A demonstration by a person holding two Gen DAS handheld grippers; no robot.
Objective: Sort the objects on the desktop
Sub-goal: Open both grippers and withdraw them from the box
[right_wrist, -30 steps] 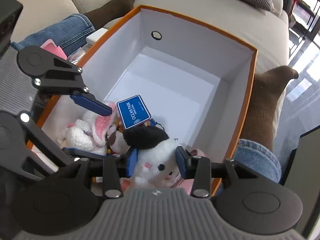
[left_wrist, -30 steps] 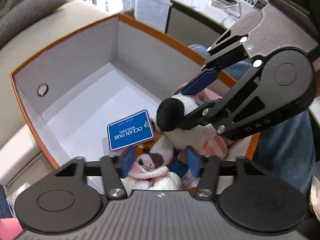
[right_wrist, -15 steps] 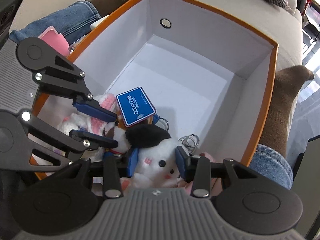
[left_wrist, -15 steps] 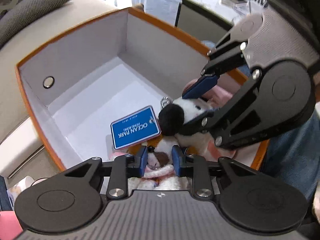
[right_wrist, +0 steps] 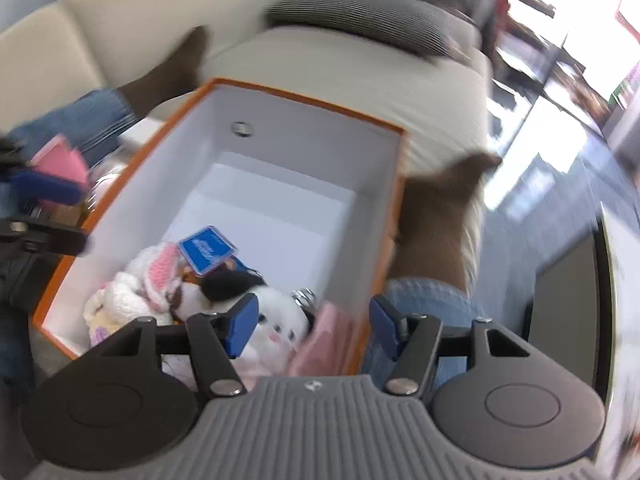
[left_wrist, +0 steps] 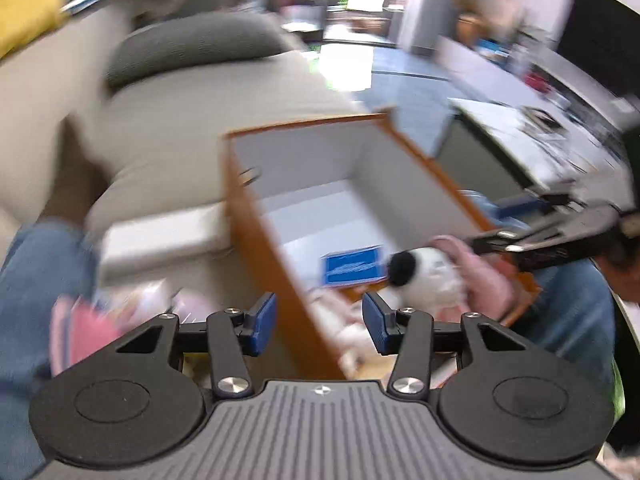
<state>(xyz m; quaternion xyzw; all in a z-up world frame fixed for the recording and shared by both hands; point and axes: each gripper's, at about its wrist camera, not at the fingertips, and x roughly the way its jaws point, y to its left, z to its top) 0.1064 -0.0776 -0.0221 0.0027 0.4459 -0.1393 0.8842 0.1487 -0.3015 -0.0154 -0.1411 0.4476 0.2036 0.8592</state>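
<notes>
An orange box with a white inside (right_wrist: 280, 152) (left_wrist: 256, 240) sits on the sofa. In its near end lie a white plush dog with a black ear (right_wrist: 276, 312) (left_wrist: 432, 272), a pink-and-white plush bunny (right_wrist: 132, 284), a pink cloth (right_wrist: 328, 340) and a blue "Ocean Park" tag (right_wrist: 206, 250) (left_wrist: 352, 266). My left gripper (left_wrist: 318, 324) is open and empty, above the box's left wall. My right gripper (right_wrist: 312, 320) is open and empty, over the box's near right corner above the dog. Both views are blurred by motion.
The beige sofa (left_wrist: 172, 120) carries a grey striped cushion (right_wrist: 360, 16) behind the box. A person's jeans legs and brown socks (right_wrist: 448, 208) flank the box. Pink items (left_wrist: 80, 328) lie left of it. A low table (left_wrist: 520, 132) stands at the right.
Both grippers have opened and pulled back up out of the box. The plush dog and the bunny stay in the box. The left gripper has swung left over the box wall.
</notes>
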